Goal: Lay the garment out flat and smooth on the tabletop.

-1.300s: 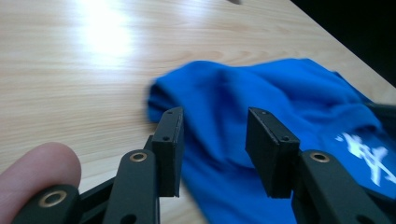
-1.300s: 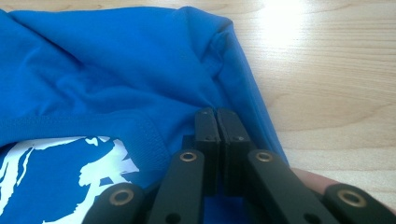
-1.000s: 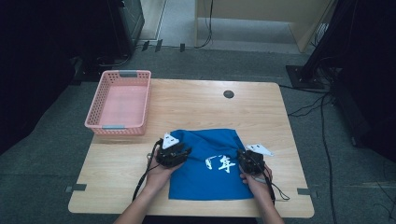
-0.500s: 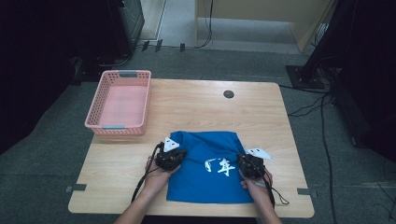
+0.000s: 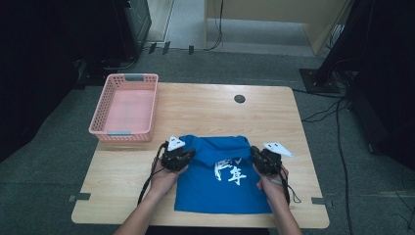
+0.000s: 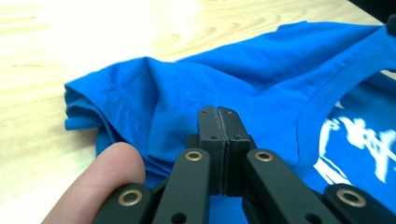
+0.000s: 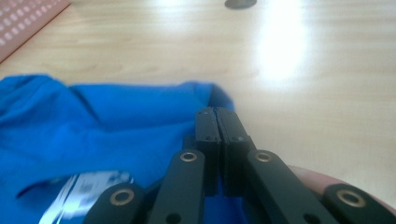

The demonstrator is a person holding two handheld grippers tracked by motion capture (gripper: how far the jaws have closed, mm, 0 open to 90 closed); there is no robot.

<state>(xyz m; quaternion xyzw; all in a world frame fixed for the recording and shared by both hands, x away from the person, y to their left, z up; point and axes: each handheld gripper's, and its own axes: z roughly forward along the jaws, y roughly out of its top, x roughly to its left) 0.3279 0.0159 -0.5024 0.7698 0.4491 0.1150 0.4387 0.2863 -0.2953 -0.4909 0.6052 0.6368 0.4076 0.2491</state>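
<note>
Garment: a blue cotton T-shirt with a white print (image 5: pixel 222 178) lay on the pale wooden table (image 5: pixel 205 112), near the person's edge, its far end folded over toward the person.
Left gripper (image 5: pixel 188 155): jaws pressed together, having just been closing; in the left gripper view they pinched the folded shoulder cloth of the T-shirt (image 6: pixel 261 88).
Right gripper (image 5: pixel 255 153): jaws likewise shut; whether cloth sat between them was unclear, as the blue fabric (image 7: pixel 107 126) lay just under and ahead of the tips.
Key relation: the folded edge ran crosswise between both grippers, one at each corner, equally near.
Long axis: from the person toward the far edge.
Bystander: a pink plastic basket (image 5: pixel 125 132) stood apart, far left.
</note>
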